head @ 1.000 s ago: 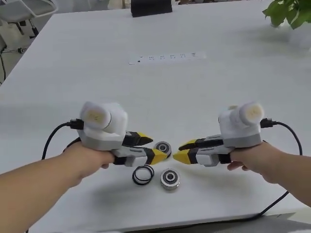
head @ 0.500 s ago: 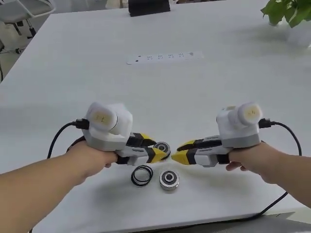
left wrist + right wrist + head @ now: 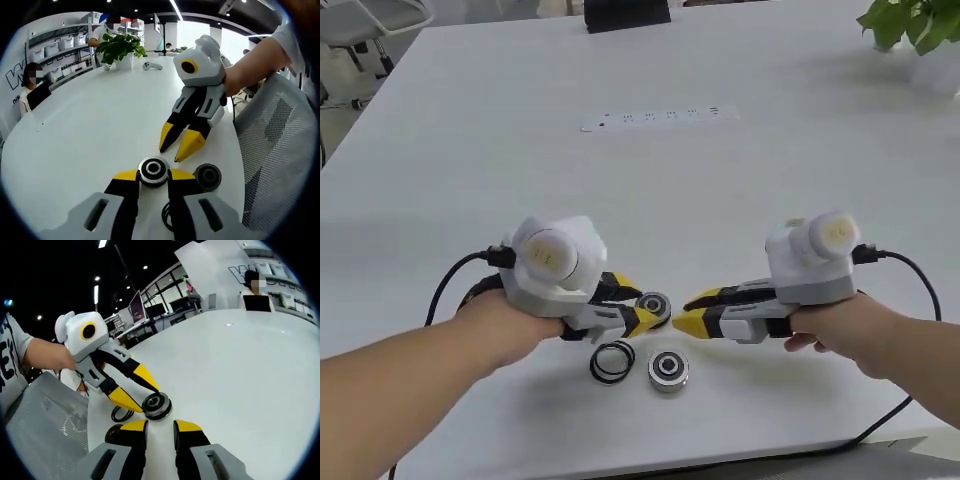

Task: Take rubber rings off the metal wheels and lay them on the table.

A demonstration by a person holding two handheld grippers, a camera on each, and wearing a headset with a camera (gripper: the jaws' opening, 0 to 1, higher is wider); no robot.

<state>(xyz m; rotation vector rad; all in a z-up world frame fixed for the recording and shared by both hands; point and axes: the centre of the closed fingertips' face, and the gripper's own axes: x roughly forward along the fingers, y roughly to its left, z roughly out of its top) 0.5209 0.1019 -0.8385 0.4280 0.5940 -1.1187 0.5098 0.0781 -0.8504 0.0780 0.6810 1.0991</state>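
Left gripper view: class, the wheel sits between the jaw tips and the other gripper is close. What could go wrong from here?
1. The left gripper grips the metal wheel only at the very tips of its jaws. A pull from the right gripper might pop it loose and send it rolling.
2. The loose rubber rings and a second wheel lie close by on the table. A slip could knock them away.
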